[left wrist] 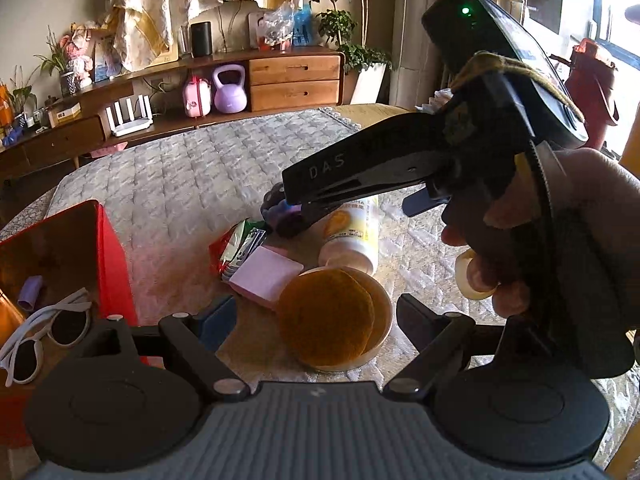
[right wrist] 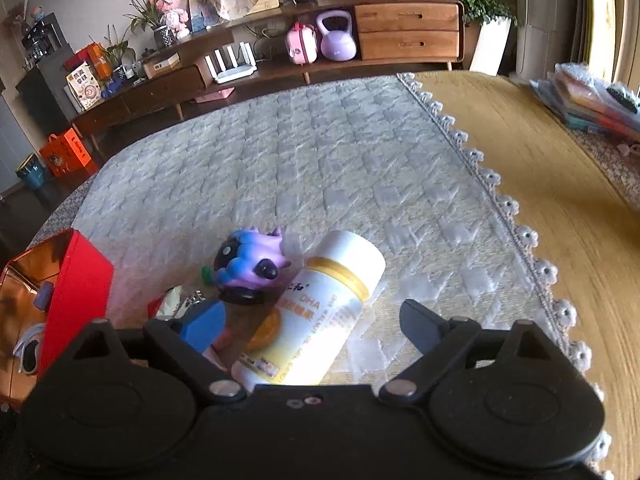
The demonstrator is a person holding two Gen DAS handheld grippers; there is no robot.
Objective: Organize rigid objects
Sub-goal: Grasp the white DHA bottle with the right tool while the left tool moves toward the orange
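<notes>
A white bottle with a yellow label (right wrist: 316, 312) lies on the quilted cloth between my right gripper's (right wrist: 316, 326) open fingers. A purple and blue toy (right wrist: 250, 266) stands just beyond it. In the left wrist view, my left gripper (left wrist: 314, 322) is open over a round wooden dish (left wrist: 336, 318), with a pink block (left wrist: 266, 276), a snack packet (left wrist: 236, 250) and the bottle (left wrist: 354, 236) behind. The right gripper (left wrist: 294, 216) reaches down over the toy there. A red box (left wrist: 116, 264) at left holds white sunglasses (left wrist: 44, 334).
The quilted cloth (right wrist: 304, 168) covers the table, with a yellow mat (right wrist: 540, 184) to its right. A stack of packets (right wrist: 596, 100) lies at far right. A wooden sideboard (right wrist: 408, 32) with a purple kettlebell (right wrist: 338, 36) stands behind.
</notes>
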